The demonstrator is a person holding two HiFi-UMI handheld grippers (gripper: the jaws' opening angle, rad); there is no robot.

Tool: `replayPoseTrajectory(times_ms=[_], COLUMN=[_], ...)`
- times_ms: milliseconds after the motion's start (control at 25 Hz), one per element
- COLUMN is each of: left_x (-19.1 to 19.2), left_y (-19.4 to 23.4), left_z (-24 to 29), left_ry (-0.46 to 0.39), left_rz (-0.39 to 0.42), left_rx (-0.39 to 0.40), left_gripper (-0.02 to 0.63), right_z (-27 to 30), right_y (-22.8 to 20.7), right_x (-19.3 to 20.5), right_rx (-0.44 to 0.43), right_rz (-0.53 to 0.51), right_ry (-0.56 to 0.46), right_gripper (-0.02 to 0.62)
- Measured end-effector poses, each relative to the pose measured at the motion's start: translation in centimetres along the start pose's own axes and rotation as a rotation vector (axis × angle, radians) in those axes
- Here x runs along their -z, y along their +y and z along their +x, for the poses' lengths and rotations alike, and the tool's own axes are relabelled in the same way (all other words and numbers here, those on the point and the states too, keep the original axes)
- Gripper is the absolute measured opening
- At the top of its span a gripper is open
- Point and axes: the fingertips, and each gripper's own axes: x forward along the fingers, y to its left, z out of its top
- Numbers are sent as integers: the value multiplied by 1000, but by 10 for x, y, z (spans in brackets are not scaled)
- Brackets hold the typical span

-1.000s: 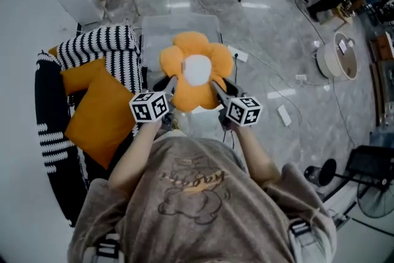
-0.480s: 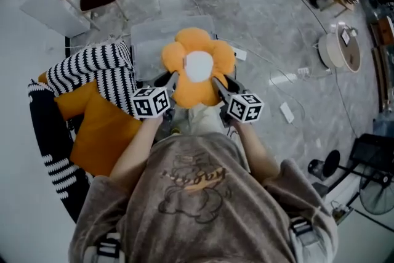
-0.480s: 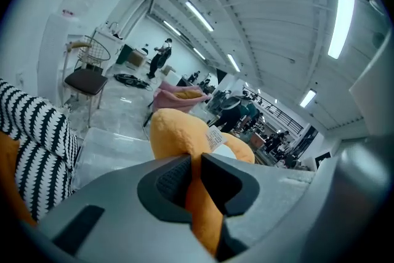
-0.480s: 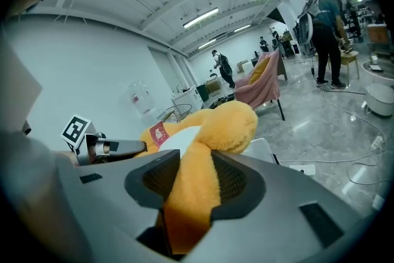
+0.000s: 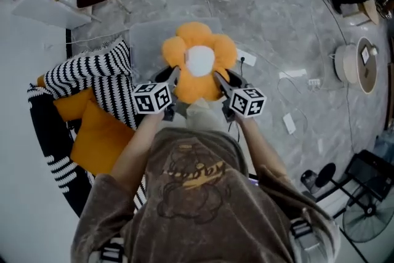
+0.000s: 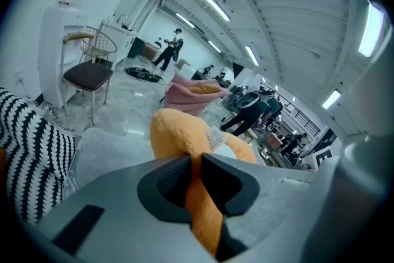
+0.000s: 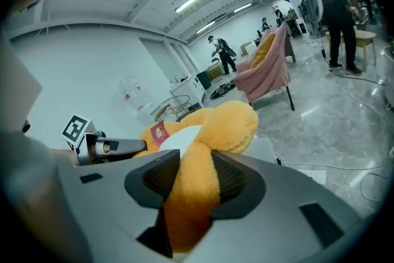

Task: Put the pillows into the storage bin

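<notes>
Hand-held grippers [image 5: 174, 75] [image 5: 219, 77] on pillow [image 5: 198, 62] edges

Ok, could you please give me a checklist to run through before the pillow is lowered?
1. The left gripper is shut on a petal of the flower pillow: ok.
2. The right gripper is shut on another petal: ok.
3. Flower pillow above the storage bin in the head view: ok.
4. Free room inside the bin: cannot tell, the pillow hides most of it.
5. The striped pillow and orange pillows binned: not ok, they lie beside the bin.
</notes>
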Motion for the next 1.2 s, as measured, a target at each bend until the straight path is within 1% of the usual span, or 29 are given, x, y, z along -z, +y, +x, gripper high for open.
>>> replayPoseTrajectory(times_ms=[200, 440, 600, 840, 1040, 1160, 1200], left_x=[-8, 0, 23, 66, 105, 116, 118], left_y=[49, 127, 175, 229, 251, 255, 259], left_z=[68, 150, 205, 279, 315, 325, 326], left_ry=[62, 125, 187, 261, 318, 325, 326], left_rz=[-33, -64, -86, -87, -58, -55, -44], left_rx=[-24, -35, -37, -4, 1, -6, -25], left_gripper=[49, 49, 49, 49, 49, 49, 49], right_z=[69, 154, 204, 259, 284, 289, 288], right_y=[-46, -97, -138, -204, -245, -257, -262], right_x=[-1, 20, 49, 101, 142, 154, 155], right_rx=[26, 69, 114, 158, 177, 177, 187], right_rz=[46, 95, 131, 192, 198, 186, 168], right_ry=[63, 104, 143, 167, 195, 201, 198], right_gripper=[160, 164, 166, 169, 172, 178, 185])
